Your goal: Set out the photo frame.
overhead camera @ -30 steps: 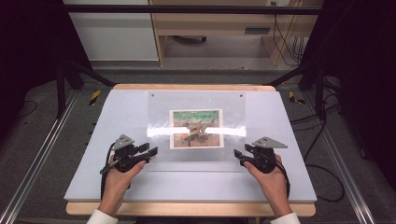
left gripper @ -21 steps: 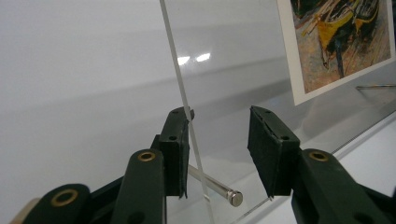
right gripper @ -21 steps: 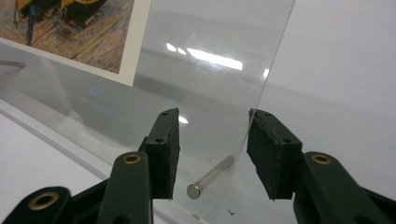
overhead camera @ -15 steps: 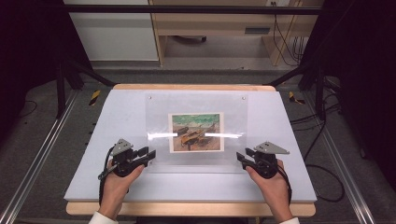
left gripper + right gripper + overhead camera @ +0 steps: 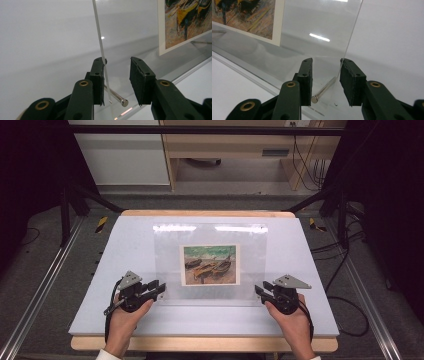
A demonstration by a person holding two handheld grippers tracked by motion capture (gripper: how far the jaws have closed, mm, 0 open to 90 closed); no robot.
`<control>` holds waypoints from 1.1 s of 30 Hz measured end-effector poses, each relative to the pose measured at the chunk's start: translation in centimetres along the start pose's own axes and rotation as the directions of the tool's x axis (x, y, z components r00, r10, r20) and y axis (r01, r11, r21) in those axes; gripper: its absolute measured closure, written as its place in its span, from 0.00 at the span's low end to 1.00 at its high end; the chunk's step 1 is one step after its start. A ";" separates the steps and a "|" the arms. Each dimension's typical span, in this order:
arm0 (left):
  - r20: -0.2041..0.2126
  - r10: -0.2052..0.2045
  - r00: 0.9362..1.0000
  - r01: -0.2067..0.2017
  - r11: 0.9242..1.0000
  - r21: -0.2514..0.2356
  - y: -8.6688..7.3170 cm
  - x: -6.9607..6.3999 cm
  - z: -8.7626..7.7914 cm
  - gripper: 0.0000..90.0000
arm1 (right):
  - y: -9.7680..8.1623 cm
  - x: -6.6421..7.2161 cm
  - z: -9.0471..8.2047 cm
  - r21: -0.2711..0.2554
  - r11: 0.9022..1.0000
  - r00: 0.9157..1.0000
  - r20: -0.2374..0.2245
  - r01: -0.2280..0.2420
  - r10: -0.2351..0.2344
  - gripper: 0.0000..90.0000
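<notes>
A clear acrylic sheet (image 5: 165,255) lies on the white table (image 5: 115,250) over a painting print of boats (image 5: 210,265). My left gripper (image 5: 161,289) is at the sheet's near left corner and my right gripper (image 5: 259,291) at its near right corner. In the left gripper view the sheet's thin edge (image 5: 100,42) runs up between the jaws of the left gripper (image 5: 117,75), close to the left one, and a metal pin (image 5: 117,97) crosses the gap. In the right gripper view the right gripper (image 5: 325,75) has the edge (image 5: 352,32) near its right jaw and a pin (image 5: 324,90) between. Both grippers' jaws have just been closing, with a visible gap left.
The table's wooden front edge (image 5: 200,345) runs just behind my hands. A cable (image 5: 107,320) trails from the left gripper along my wrist. Metal rails (image 5: 40,290) flank the table, and a wooden desk (image 5: 235,150) stands beyond it.
The bright glare band has moved from across the picture to the sheet's far edge, so the sheet's tilt has flattened. Both hands stay at the near corners.
</notes>
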State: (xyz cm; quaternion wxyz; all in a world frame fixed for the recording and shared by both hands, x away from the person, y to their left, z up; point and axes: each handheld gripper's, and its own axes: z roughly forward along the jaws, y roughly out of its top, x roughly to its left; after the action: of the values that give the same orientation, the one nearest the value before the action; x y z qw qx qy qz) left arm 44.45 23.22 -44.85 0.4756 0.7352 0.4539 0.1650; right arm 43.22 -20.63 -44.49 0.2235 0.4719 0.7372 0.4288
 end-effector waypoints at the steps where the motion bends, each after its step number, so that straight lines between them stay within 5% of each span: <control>1: -0.001 0.003 1.000 -0.003 1.000 0.003 0.0 0.0 0.0 0.71 | 0.0 0.0 -0.1 0.002 1.000 1.000 0.002 0.001 -0.001 0.71; 33: -0.008 0.014 1.000 -0.014 1.000 0.004 -0.8 -0.4 -0.5 0.74 | -0.7 0.5 -0.5 0.012 0.999 0.999 0.020 0.031 -0.031 0.75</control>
State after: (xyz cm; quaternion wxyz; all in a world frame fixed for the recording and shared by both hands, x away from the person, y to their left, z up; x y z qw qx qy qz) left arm 43.51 23.23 -45.18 0.4711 0.7387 0.4511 0.1702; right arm 42.25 -20.57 -44.77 0.2347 0.4660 0.7446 0.4164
